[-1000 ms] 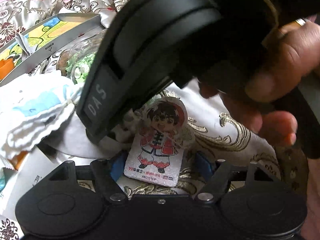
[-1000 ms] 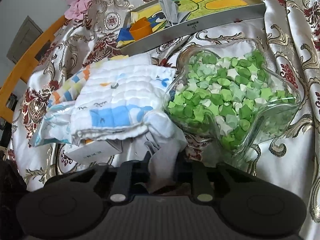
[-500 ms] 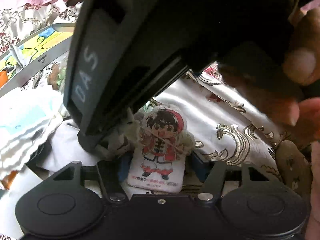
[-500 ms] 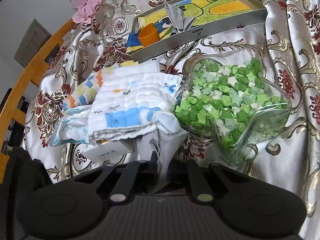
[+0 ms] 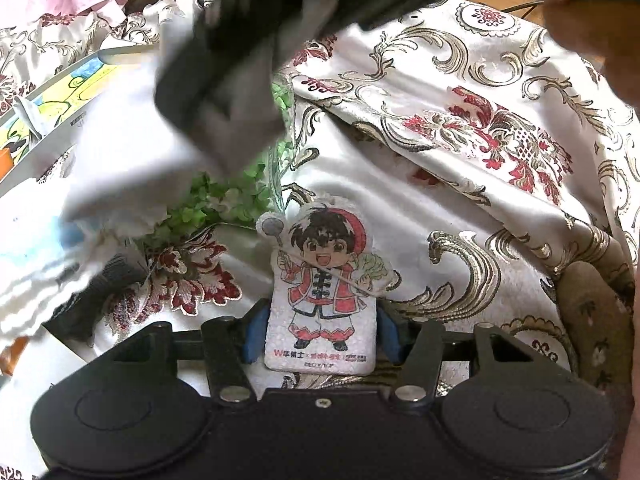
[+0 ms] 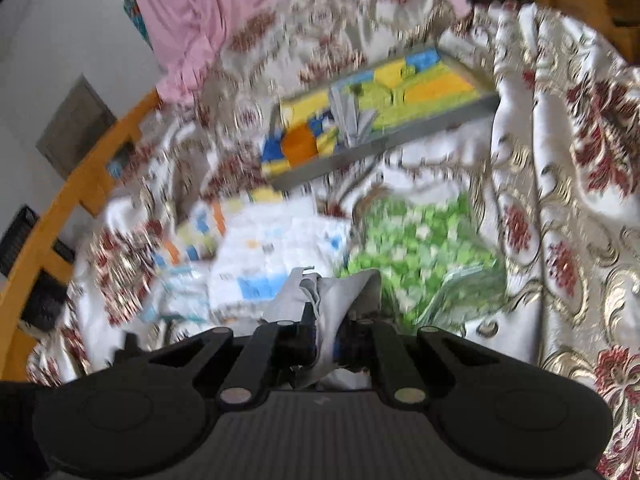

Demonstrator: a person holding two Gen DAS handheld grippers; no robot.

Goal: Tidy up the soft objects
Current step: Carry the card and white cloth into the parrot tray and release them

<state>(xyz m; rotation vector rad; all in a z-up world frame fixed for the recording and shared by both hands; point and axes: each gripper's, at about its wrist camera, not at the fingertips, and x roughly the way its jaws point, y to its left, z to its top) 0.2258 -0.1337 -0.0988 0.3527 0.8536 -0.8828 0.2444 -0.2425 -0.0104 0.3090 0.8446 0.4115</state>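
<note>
right hand-held gripper point(image 6: 326, 338) pinching grey cloth point(image 6: 320, 300), crumpled

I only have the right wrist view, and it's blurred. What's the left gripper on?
Observer: The left gripper has just been closing; its fingers now press the sides of a flat cartoon-boy plush.
Operator: Where is that plush?
Observer: Against the brocade cover, beside the green paper stars.
Operator: Is my cloth touching it?
Observer: No, the cloth hangs up and left of the plush, apart.
</note>
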